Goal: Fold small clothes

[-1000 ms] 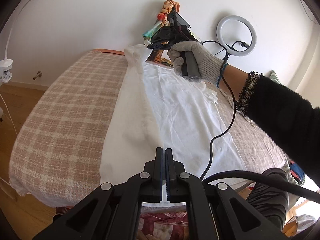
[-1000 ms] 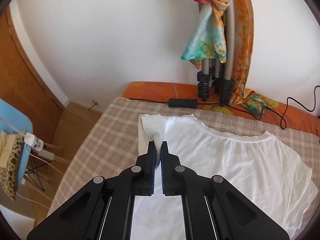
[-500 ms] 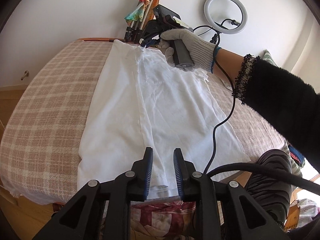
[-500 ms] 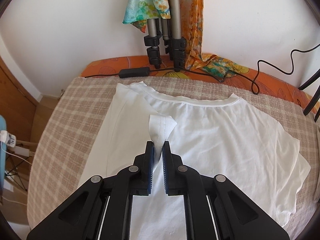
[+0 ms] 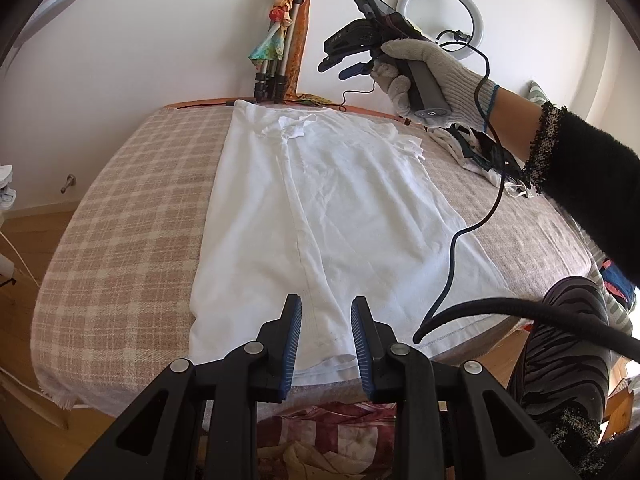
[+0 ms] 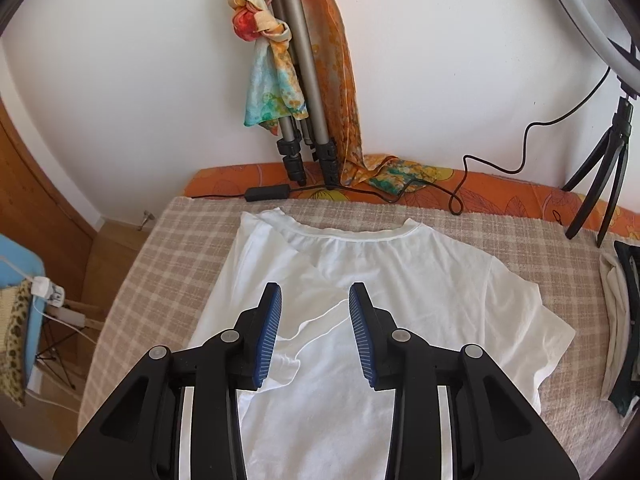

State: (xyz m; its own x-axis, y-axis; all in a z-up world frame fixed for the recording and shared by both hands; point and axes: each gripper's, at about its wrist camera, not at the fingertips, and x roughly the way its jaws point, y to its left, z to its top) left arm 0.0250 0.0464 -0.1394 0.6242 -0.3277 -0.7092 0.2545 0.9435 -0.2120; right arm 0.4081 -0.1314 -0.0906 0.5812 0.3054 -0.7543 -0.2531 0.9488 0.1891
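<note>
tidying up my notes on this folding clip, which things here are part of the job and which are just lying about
Part of the job:
- white cotton t-shirt, spread flat, one side folded in
- left gripper, open
- right gripper, open

Just lying about:
- grey metal tripod
- colourful patterned scarf
- white ring light
- black power cable

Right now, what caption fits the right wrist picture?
Open right tool above a white T-shirt, one side folded in, on a checked bed cover.

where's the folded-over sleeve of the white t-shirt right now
In the right wrist view the sleeve lies flat on the white t-shirt, left of centre, below the collar, under the open right gripper.
</note>
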